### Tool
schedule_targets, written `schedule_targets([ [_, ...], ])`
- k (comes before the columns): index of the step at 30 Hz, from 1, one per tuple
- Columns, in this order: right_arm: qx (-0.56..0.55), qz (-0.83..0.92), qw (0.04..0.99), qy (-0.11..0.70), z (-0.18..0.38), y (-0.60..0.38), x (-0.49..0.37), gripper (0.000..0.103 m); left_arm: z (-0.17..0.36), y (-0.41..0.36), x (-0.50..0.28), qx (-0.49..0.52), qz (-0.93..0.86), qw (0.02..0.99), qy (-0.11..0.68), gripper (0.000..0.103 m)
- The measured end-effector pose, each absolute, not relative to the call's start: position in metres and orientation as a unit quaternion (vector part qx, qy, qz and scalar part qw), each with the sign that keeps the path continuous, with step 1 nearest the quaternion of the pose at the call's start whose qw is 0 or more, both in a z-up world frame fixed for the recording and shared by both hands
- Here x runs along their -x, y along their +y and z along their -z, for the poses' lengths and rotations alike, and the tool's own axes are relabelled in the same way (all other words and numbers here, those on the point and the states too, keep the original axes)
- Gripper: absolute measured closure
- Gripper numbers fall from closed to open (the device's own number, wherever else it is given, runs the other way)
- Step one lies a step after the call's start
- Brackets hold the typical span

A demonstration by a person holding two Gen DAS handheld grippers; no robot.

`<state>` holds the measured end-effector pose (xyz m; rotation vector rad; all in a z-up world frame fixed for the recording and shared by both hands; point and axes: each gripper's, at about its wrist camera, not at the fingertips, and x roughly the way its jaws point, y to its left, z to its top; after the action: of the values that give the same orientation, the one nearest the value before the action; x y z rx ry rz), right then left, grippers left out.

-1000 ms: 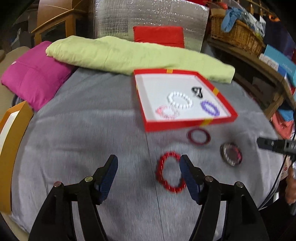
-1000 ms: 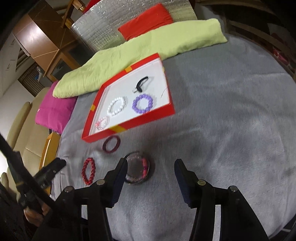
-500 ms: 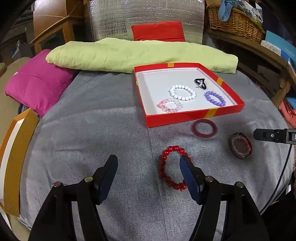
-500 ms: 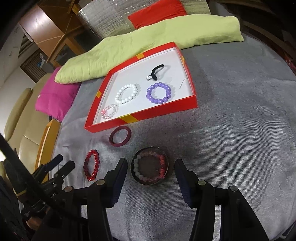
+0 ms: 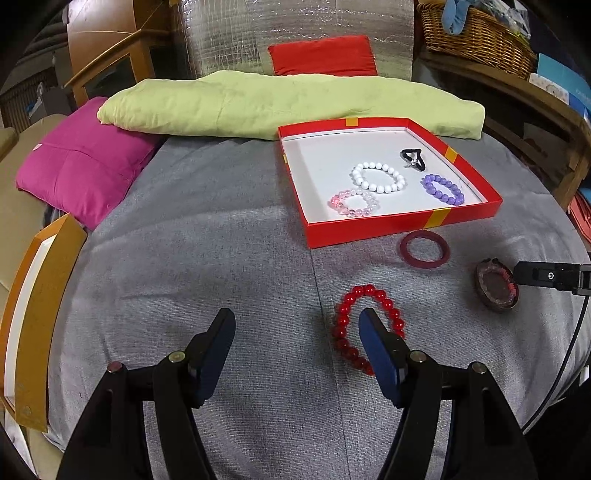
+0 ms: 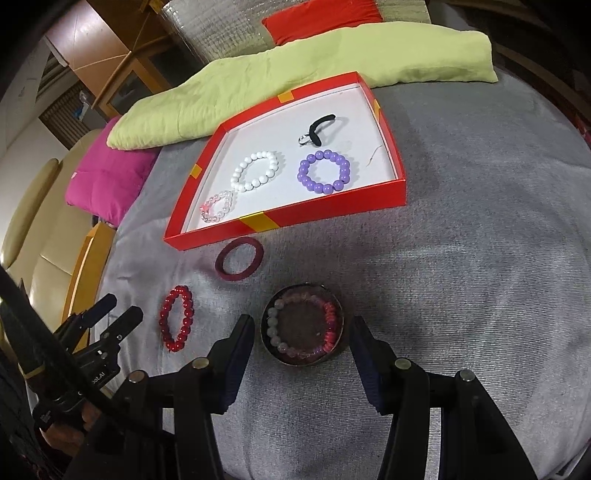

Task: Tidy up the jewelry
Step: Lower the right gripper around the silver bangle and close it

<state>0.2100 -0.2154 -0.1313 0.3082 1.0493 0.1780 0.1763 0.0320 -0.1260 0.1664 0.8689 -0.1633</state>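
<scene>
A red bead bracelet (image 5: 369, 290) lies on the grey cloth. My left gripper (image 5: 295, 325) hovers open over it, and its right finger covers part of the loop. Further right, a round dark dish (image 6: 303, 321) holds a pink and white bead bracelet. My right gripper (image 6: 301, 328) is open with one finger on each side of the dish, and I see no pad pressing on it. A dark red bangle (image 6: 239, 264) lies just in front of the red box (image 6: 295, 221). The box holds a white bracelet (image 6: 255, 171), a purple bracelet (image 6: 324, 171), a clear pink bracelet (image 6: 218, 206) and a black hair tie (image 6: 319, 127).
A long green cushion (image 5: 258, 103) runs behind the box, with a magenta pillow (image 5: 81, 162) at the left and a red cushion (image 5: 321, 55) beyond. A wooden frame (image 5: 40, 295) borders the cloth's left edge. A wicker basket (image 5: 476, 33) sits on a shelf at back right.
My right gripper has come closer to the dish, which now lies between its fingers instead of by the left one. The left gripper has turned a little, and the red bracelet sits further behind its right finger.
</scene>
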Motion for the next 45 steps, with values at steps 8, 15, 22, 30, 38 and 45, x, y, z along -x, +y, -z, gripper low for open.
schedule_targets([
  [8, -0.147, -0.085, 0.848, 0.501, 0.133, -0.217, -0.211, 0.046, 0.127, 0.031, -0.177, -0.086, 0.075, 0.9, 0.421, 0.033],
  [15, -0.148, -0.085, 0.849, 0.5, 0.132, -0.218, -0.209, 0.046, 0.128, 0.03, -0.177, -0.092, 0.073, 0.899, 0.422, 0.033],
  [22, -0.144, -0.083, 0.849, 0.501, 0.133, -0.217, -0.209, 0.046, 0.13, 0.029, -0.178, -0.1, 0.071, 0.897, 0.424, 0.033],
  [30, -0.084, -0.075, 0.859, 0.5, 0.138, -0.198, -0.209, 0.037, 0.133, 0.026, -0.178, -0.11, 0.069, 0.895, 0.427, 0.033],
  [38, -0.032, -0.046, 0.868, 0.493, 0.15, -0.185, -0.215, 0.036, 0.136, 0.026, -0.18, -0.115, 0.067, 0.892, 0.432, 0.033],
  [45, 0.001, -0.041, 0.877, 0.479, 0.153, -0.172, -0.214, 0.038, 0.136, 0.029, -0.181, -0.115, 0.067, 0.891, 0.435, 0.033],
])
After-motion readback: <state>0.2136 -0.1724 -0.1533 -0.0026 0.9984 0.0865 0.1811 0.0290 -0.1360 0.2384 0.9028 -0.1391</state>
